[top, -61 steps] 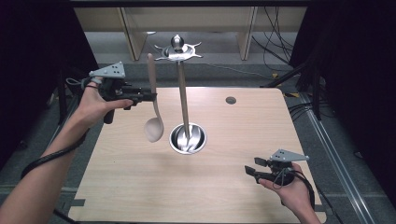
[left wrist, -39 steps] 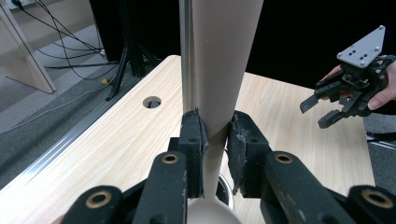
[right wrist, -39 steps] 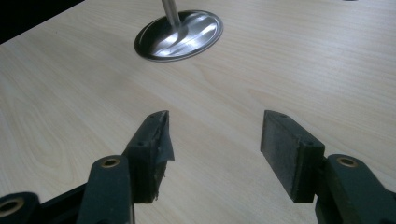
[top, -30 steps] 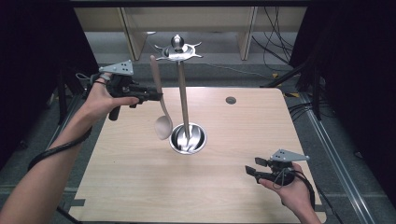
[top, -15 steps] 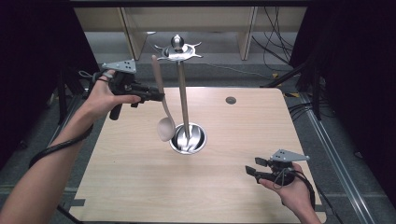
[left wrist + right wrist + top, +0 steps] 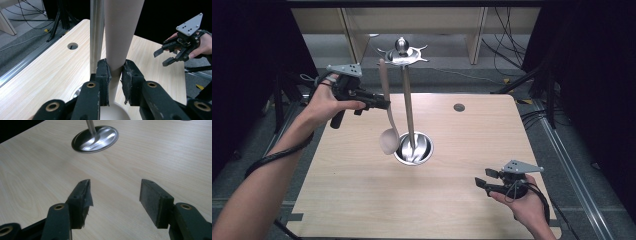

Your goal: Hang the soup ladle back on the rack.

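Note:
My left gripper point(image 6: 383, 105) is shut on the handle of a beige spoon point(image 6: 389, 141), which hangs upright with its bowl down, above the table just left of the metal stand's pole point(image 6: 408, 110). In the left gripper view the pads point(image 6: 103, 75) clamp the spoon handle point(image 6: 120, 32), and the pole point(image 6: 97, 32) rises right behind it. The stand has a round shiny base point(image 6: 413, 149) and a hook ring on top point(image 6: 402, 52). My right gripper point(image 6: 483, 178) rests open near the table's front right corner, with bare wood between its jaws point(image 6: 115, 192).
The light wood table point(image 6: 492, 140) has a small round hole point(image 6: 459, 107) at the back right. The stand's base point(image 6: 95, 136) lies ahead of the right gripper. Dark floor, cables and wooden shelf legs surround the table.
The left gripper carried the spoon slightly to the right, closer to the pole, then held still. The right gripper has not moved.

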`<state>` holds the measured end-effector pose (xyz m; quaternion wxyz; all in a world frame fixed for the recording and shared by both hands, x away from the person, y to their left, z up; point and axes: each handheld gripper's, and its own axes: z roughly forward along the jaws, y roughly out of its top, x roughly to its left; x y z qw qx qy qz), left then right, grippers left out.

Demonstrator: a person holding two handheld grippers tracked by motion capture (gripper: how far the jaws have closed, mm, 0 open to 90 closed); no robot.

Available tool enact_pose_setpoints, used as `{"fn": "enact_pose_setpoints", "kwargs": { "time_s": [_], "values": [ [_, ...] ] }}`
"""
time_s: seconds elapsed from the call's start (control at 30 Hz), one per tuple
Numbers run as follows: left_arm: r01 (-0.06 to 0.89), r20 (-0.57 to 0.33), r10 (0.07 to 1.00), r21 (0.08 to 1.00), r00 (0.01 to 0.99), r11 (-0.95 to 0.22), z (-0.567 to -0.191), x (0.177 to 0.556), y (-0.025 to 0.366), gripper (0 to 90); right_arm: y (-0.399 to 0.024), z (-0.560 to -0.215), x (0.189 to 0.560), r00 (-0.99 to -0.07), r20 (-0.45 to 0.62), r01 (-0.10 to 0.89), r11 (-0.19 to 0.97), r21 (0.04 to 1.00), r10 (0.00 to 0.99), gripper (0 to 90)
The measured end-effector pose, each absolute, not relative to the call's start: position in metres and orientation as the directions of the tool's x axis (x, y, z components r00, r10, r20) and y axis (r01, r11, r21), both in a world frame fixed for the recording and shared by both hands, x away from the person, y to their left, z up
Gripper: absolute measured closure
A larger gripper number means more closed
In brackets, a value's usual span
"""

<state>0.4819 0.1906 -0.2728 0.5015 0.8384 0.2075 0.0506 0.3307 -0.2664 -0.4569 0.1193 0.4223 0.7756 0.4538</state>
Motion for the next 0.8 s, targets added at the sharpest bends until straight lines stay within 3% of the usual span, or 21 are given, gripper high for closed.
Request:
{"fn": "enact_pose_setpoints", "kwargs": {
  "time_s": [0.47,0.6,0.8],
  "values": [
    [0.287,-0.101,0.439,0.879,0.893,-0.380,-0.276,0.474,0.190,73.3,-0.269,-0.456,0.331,-0.627,0.169,0.527,0.255,0.811,0.761,42.7],
    [0.254,-0.056,0.488,0.901,0.871,-0.351,-0.279,0.463,0.194,63.5,-0.267,-0.455,0.329,-0.614,0.212,0.560,0.230,0.796,0.761,42.6],
    [0.201,-0.001,0.581,0.939,0.814,-0.280,-0.295,0.437,0.208,50.5,-0.268,-0.455,0.329,-0.617,0.195,0.545,0.235,0.805,0.763,42.6]
  ]
}}
